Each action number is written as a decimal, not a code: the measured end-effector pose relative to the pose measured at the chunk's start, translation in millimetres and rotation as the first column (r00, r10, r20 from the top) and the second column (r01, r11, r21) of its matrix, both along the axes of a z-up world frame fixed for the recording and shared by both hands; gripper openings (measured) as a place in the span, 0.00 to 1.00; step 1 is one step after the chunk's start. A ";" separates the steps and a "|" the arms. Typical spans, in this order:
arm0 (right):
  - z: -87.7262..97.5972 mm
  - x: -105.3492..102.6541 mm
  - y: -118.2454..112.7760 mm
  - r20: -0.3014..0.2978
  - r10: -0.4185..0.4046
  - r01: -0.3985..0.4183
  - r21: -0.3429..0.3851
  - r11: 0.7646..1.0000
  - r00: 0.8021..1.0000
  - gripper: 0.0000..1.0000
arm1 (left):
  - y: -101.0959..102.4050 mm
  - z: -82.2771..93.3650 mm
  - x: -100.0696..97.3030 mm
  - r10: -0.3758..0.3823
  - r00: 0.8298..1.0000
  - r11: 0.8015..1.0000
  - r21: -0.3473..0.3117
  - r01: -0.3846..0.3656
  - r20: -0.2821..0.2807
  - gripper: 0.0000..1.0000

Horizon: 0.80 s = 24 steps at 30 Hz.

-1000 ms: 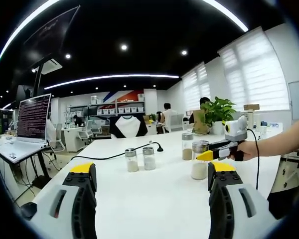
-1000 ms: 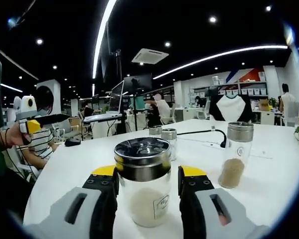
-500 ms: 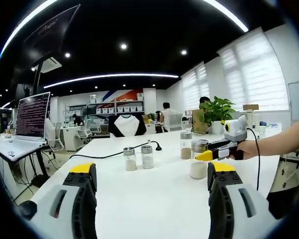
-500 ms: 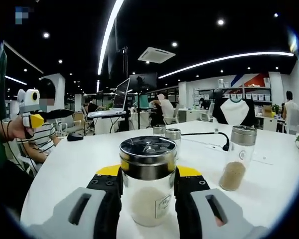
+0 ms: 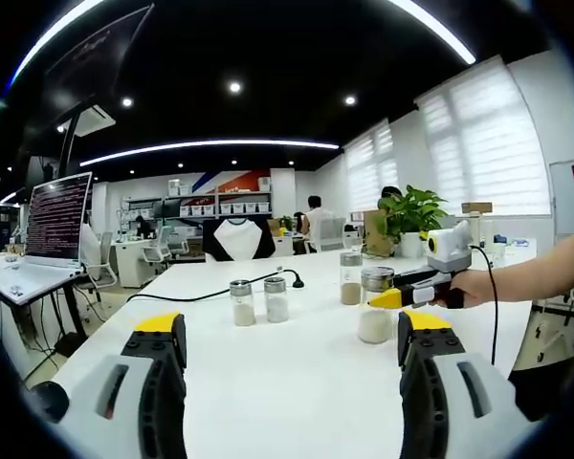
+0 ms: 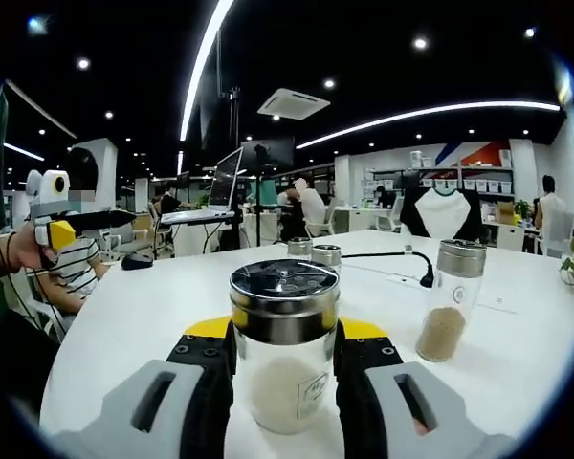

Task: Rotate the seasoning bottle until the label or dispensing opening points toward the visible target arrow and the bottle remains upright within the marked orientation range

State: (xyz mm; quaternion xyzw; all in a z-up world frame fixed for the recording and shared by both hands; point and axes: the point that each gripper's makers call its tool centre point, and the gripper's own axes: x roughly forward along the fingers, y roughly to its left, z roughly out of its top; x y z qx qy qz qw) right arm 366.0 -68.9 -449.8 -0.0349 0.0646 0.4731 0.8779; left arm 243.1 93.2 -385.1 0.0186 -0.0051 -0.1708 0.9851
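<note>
A glass seasoning jar (image 6: 285, 359) with a steel lid and white powder stands upright on the white table (image 6: 153, 306). Its small label faces the camera, slightly right. My right gripper (image 6: 285, 331) is shut on the jar, yellow-tipped jaws pressing both sides just under the lid. In the left gripper view the same jar (image 5: 374, 308) sits at the right with the right gripper (image 5: 402, 297) on it, held by a person's hand. My left gripper (image 5: 292, 325) hovers open over the table with nothing between its jaws. The left gripper (image 6: 69, 228) appears at far left in the right gripper view.
A taller bottle of brown powder (image 6: 446, 302) stands right of the jar. Two small shakers (image 5: 258, 300) sit mid-table beside a black cable (image 6: 402, 258). A laptop (image 5: 53, 218) stands at the table's left end. People sit at desks behind.
The right gripper's jaws have closed from a small gap onto the jar's sides. The left gripper's view has shifted slightly; its jaws stay open.
</note>
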 end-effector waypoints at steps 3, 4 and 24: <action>-0.2 0.4 -0.8 0.004 -0.027 0.027 0.007 1.000 1.000 0.38 | 0.5 0.7 0.4 0.000 1.000 1.000 0.001 0.000 0.003 0.97; -0.1 0.8 -1.0 0.003 -0.036 0.036 0.010 0.999 0.999 0.38 | 0.8 0.6 0.6 0.000 1.000 1.000 0.002 0.000 0.003 0.97; -2.4 4.7 -1.5 -0.013 -0.214 0.213 -0.013 0.977 0.977 0.38 | 4.0 -0.2 -2.7 -0.001 1.000 1.000 -0.018 0.001 0.005 0.96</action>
